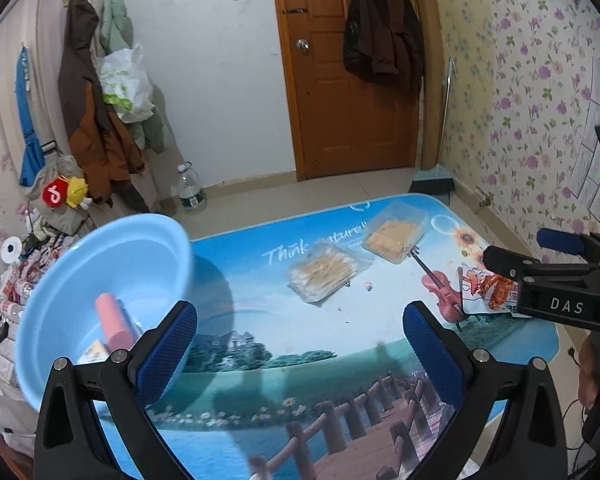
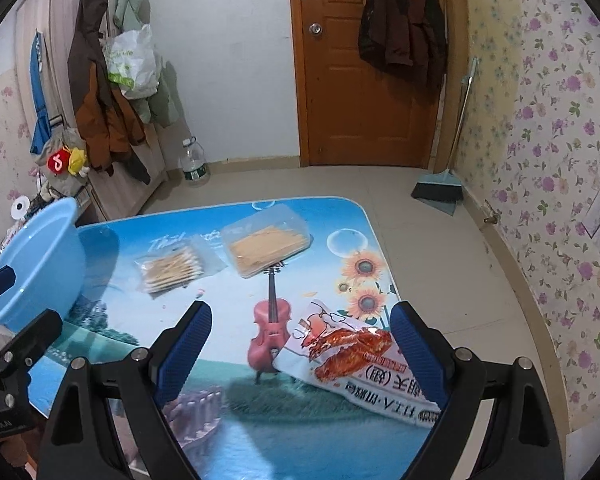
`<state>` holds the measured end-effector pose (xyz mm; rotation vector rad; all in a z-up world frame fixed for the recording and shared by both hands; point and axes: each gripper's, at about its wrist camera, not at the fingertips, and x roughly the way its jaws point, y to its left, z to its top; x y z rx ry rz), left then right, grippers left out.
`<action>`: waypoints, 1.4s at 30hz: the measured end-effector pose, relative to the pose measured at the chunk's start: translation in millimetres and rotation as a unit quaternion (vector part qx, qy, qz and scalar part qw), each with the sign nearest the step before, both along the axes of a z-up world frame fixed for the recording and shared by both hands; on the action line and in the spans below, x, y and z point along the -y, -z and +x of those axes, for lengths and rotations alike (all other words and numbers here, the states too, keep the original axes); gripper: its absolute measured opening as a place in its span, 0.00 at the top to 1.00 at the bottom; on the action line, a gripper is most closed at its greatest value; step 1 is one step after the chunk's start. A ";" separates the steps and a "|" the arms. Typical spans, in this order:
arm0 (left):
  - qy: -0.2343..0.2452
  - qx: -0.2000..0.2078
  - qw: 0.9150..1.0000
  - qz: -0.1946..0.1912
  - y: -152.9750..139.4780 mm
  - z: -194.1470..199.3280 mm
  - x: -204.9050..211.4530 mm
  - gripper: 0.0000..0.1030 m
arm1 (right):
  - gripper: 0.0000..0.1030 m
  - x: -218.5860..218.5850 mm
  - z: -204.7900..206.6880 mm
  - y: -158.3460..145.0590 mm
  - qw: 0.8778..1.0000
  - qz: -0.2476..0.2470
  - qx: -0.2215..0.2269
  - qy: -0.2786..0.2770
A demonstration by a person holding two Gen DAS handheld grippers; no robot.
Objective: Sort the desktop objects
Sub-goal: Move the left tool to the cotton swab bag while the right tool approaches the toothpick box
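both grippers' fingers [image 1: 168, 356] released, "das" on right gripper [image 1: 540, 268], "think nature" on table [image 1: 260, 320]

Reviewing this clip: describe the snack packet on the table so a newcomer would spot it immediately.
Start at the table with the printed scenery top. On its right side, beside the printed violin, lies the snack packet, between the open fingers of the right gripper. It is white with red-orange food pictured on it, unlike the clear cotton swab bag and the clear toothpick box further back.
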<state>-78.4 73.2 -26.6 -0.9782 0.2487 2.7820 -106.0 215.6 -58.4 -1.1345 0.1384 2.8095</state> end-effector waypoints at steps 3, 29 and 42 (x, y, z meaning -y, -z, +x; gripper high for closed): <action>0.005 0.013 1.000 -0.002 11.3 -11.6 -9.1 0.00 | 0.11 -2.9 -12.6 8.1 1.000 0.007 0.009 -0.014; 0.051 0.072 0.994 -0.059 71.5 -123.3 -53.8 0.00 | 0.11 -3.3 -127.7 49.9 0.984 0.046 0.081 -0.151; 0.072 0.098 0.990 -0.078 90.9 -143.0 -60.9 0.00 | 0.11 6.7 -154.3 62.1 0.979 0.027 0.104 -0.176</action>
